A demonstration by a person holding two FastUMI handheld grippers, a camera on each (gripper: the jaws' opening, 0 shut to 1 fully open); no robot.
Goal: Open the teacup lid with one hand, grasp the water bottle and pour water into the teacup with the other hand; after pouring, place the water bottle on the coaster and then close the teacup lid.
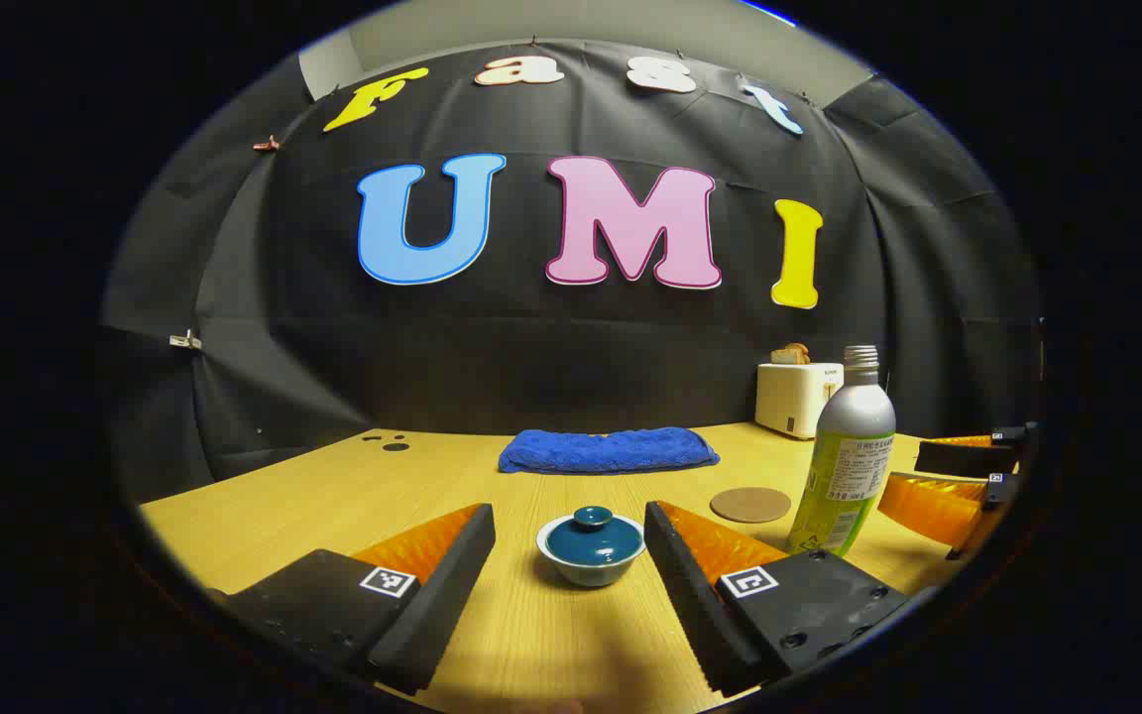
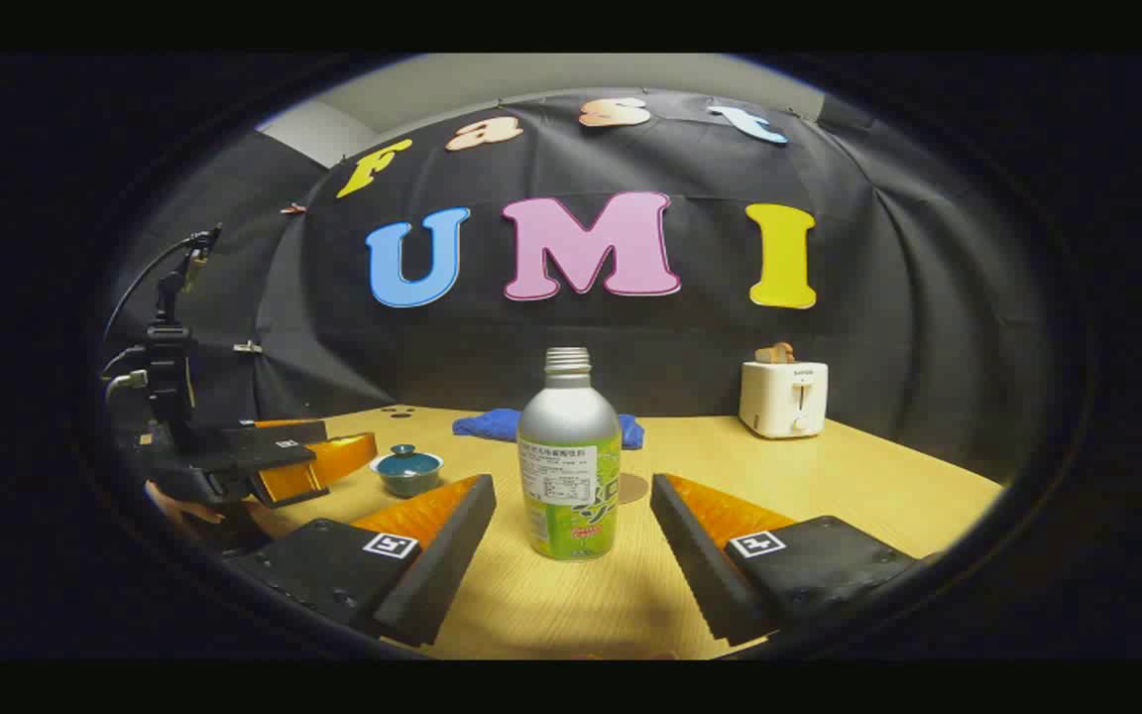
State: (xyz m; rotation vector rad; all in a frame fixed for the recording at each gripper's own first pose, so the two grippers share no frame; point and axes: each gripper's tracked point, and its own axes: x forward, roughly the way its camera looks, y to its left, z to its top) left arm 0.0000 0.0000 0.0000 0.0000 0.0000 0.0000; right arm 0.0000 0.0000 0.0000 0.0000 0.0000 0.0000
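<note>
A small white teacup (image 1: 591, 570) with a dark teal lid (image 1: 593, 536) stands on the wooden table, just ahead of my open left gripper (image 1: 569, 531), level with the gap between its fingers. The teacup (image 2: 407, 474) also appears at the left in the right gripper view. A silver bottle with a green label and no cap (image 2: 569, 456) stands upright right in front of my open right gripper (image 2: 571, 506), untouched. The bottle (image 1: 844, 456) stands right of the teacup. A round brown coaster (image 1: 750, 504) lies between them, farther back; part of the coaster (image 2: 633, 487) peeks out behind the bottle.
A folded blue towel (image 1: 609, 449) lies at the back of the table. A white toaster (image 1: 797, 397) with bread stands at the back right. The right gripper (image 1: 958, 481) shows at the far right edge, and the left gripper (image 2: 264, 461) with a hand shows at the left.
</note>
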